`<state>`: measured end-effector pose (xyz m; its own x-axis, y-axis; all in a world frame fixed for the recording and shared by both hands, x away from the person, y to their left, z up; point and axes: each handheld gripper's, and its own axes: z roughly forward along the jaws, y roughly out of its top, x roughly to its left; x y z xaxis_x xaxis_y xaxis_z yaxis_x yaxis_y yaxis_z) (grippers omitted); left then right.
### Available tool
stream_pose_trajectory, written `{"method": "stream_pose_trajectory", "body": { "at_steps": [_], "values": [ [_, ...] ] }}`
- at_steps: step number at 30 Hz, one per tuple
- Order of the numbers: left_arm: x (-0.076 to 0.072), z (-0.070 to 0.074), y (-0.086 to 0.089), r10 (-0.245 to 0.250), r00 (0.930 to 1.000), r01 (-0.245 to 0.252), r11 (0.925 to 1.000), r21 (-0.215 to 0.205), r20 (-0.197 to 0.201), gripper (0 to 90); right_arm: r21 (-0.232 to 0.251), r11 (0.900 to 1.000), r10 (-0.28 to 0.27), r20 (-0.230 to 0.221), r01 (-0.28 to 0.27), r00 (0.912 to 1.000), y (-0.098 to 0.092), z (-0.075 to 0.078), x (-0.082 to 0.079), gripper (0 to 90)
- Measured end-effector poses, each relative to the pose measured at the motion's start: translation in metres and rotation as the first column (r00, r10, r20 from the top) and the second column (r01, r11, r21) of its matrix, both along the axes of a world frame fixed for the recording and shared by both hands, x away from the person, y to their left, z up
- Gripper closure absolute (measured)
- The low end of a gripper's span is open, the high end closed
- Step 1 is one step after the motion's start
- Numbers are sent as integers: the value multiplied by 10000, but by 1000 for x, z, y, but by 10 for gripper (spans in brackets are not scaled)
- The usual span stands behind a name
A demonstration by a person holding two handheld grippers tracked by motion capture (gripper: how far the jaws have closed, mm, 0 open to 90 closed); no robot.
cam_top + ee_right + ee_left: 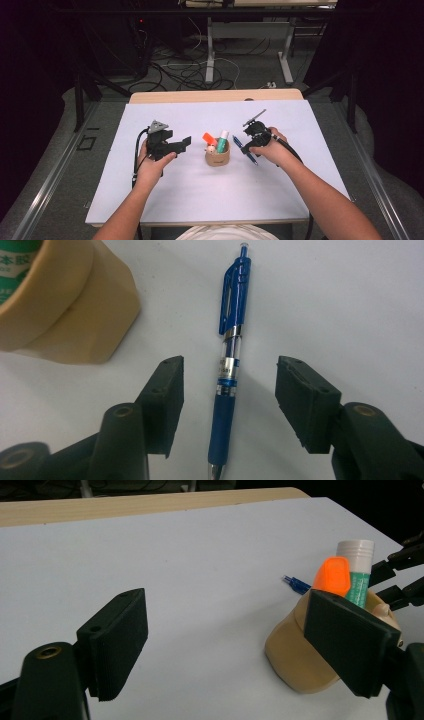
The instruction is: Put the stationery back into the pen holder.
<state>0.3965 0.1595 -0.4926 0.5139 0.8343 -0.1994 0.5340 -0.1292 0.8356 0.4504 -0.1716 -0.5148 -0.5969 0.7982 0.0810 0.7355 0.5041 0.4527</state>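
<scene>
Left of the tan cup [217, 156], my left hand-held gripper [181, 144] hovers over the white surface [165, 200] with its jaws spread wide and nothing between them. In the left gripper view, its ribbed black pads [122, 640] frame bare surface on one side and the cup [295, 660] on the other. That cup is my landmark: a squat, smooth holder in matte beige with a soft rounded wall, standing upright near the middle of the surface. Inside it stand an orange marker cap [334, 576], glossy and wedge-shaped, and a glue stick [357, 570] with a white ribbed cap and a green printed label, both leaning slightly.

Just right of the cup lies the blue pen [229, 370], flat on the surface and apart from the cup wall. It is a click pen: an opaque blue upper barrel with a clip, a clear middle section with silver bands, a dark blue rubber grip, and a metal tip pointing back toward me.

My right hand-held gripper [227, 405] straddles that pen, jaws half-open, one pad on each side of the grip section. Neither pad touches the pen; a visible gap of white surface shows on both sides. From above, this gripper [254, 134] sits close beside the cup's right.
</scene>
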Motion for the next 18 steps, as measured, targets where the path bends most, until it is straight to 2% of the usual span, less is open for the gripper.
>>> {"method": "stream_pose_trajectory", "body": {
  "at_steps": [5,9,10,11,12,14,17,18],
  "values": [
    [0,-1,-1,-7,10000,8,10000,29,-73,181,-231,9997,-65,-391,56,9992,1,-2,3,543],
    [0,-2,-2,-68,10000,68,9999,84,-51,181,-421,9991,-145,-901,107,9958,2,-4,5,600],
    [0,-2,-2,-79,10000,79,9999,98,-57,181,-652,9975,-328,-1067,259,9938,2,-4,5,612],
    [0,-2,-2,-49,10000,49,10000,53,-86,181,-714,9972,-289,-1103,211,9935,2,-5,6,622],
    [0,-3,-2,-75,9999,75,10000,35,-90,181,-594,9978,-376,-1286,302,9910,3,-5,6,629],
    [0,-3,-2,-74,9999,74,10000,48,-114,181,-776,9967,-320,-1183,229,9925,2,-7,8,643],
    [0,-3,-2,-78,9999,79,10000,40,-118,182,-885,9954,-482,-1420,358,9887,3,-7,9,664],
    [0,-3,-2,-74,9999,75,10000,44,-119,182,-938,9953,-365,-1335,241,9904,2,-8,10,670]
  ]
}}
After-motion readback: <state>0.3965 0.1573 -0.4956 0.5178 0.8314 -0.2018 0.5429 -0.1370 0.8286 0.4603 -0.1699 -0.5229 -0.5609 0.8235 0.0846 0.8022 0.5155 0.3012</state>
